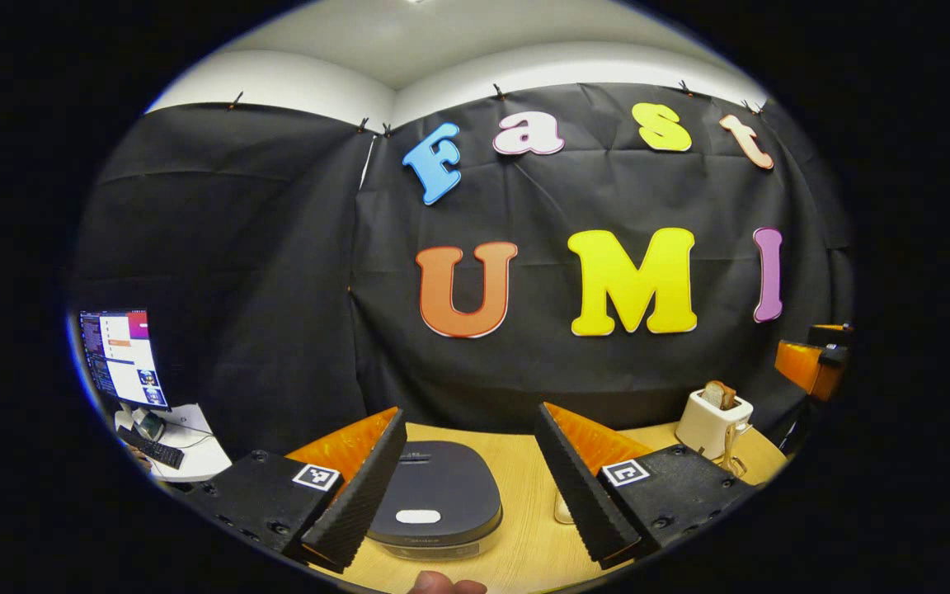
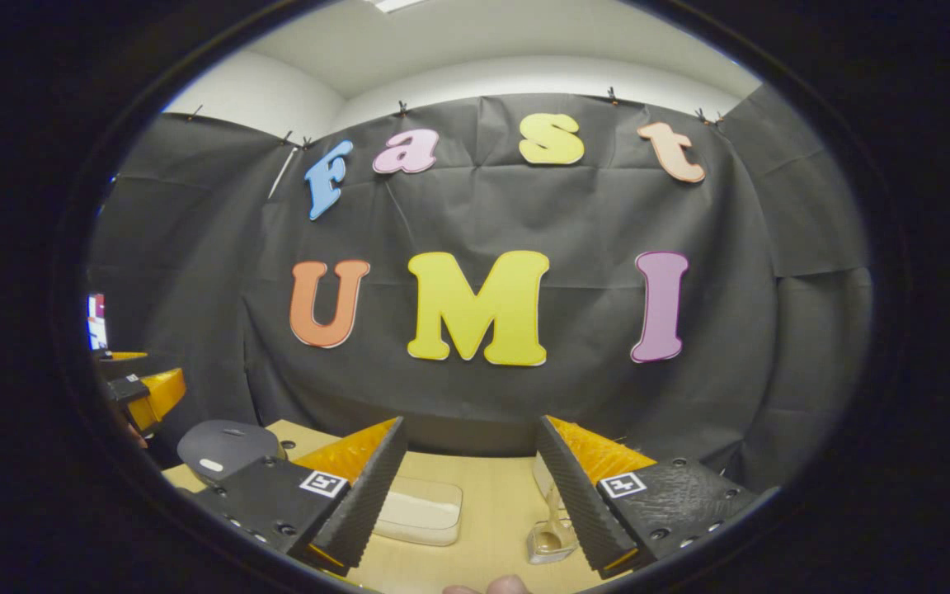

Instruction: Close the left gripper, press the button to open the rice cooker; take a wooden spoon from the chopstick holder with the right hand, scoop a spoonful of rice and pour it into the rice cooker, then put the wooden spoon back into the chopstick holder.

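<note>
Below, the dark rice cooker (image 1: 435,499) sits lid-down, both grippers' jaws spread apart.

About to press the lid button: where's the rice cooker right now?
In the left gripper view, the rice cooker sits lid-shut on the wooden table, low between the left gripper's open fingers.

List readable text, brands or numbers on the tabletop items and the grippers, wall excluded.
No text can be quoted.
rice cooker: small print on its front edge, too blurred to read.
monitor: text too small to read.
left gripper, right gripper: each carries a square marker beside each of its jaws, a pattern with no words.
toaster: no marking visible.
</note>
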Tool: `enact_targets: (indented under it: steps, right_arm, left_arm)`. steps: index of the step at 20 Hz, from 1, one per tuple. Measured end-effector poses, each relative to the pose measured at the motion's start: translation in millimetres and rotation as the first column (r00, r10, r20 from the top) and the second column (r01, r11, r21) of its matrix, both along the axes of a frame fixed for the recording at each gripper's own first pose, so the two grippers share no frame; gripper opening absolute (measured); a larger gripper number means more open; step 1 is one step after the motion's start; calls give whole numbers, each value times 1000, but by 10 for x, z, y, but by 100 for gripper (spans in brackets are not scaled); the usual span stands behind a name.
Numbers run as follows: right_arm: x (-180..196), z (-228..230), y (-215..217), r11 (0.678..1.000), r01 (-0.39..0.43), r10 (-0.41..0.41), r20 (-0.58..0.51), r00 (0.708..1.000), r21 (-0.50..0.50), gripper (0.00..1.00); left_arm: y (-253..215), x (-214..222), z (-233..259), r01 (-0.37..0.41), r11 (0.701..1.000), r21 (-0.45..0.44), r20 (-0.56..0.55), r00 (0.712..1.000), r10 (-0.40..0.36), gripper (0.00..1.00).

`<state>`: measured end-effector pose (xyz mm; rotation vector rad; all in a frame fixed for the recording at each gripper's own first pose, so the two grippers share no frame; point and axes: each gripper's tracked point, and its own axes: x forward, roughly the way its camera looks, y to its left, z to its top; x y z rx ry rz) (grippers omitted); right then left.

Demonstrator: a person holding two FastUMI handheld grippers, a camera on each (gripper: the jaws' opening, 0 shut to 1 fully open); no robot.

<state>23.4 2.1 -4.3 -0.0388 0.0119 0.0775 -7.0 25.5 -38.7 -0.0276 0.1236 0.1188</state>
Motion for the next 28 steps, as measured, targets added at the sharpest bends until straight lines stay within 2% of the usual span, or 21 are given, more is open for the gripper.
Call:
enact_targets:
  steps: [2,9,11,15,17,19,20,23,24,25,26,27,28]
  right_arm:
    - [-6,-45,-51,1000,2,-2,-11,1000,-2,97]
    - [19,-221,-242,1000,20,-21,-58,998,-6,95]
    - [31,-286,-302,1000,25,-25,-75,997,0,95]
    - [48,-391,-408,999,38,-38,-106,994,3,97]
    - [43,-428,-460,999,43,-43,-113,993,1,95]
    - [52,-479,-493,999,48,-47,-126,991,4,97]
    - [48,-494,-508,999,49,-48,-132,990,5,97]
    - [66,-545,-571,998,57,-57,-142,988,-4,97]
    - [73,-571,-579,998,58,-58,-146,988,-8,95]
    - [82,-581,-589,998,58,-59,-150,987,-12,97]
    - [97,-595,-607,998,60,-61,-152,987,-14,97]
    - [107,-604,-630,998,65,-66,-154,986,-15,95]
    - [123,-613,-655,997,69,-71,-156,985,-15,95]
  left_arm:
    - [27,-50,-123,-13,1000,-8,-40,999,13,99]
    - [266,-113,-471,-72,997,-14,-177,982,68,99]
    - [349,-119,-612,-68,997,-22,-239,969,61,99]
    - [362,-150,-914,-53,995,-78,-367,930,21,93]
    - [363,-133,-1014,-41,995,-93,-408,913,-1,87]
    - [415,-132,-1124,-48,993,-105,-450,893,-5,77]
    - [445,-124,-1186,-52,993,-108,-473,881,-5,69]
    - [482,-46,-1360,-51,991,-122,-514,857,-19,56]
    - [503,-30,-1420,-49,991,-125,-531,847,-25,47]
    - [506,-1,-1483,-53,990,-129,-548,836,-27,47]
    - [509,33,-1526,-60,989,-133,-558,830,-25,33]
    - [512,55,-1548,-64,989,-135,-564,826,-24,30]
    - [510,87,-1583,-61,988,-140,-567,823,-30,23]
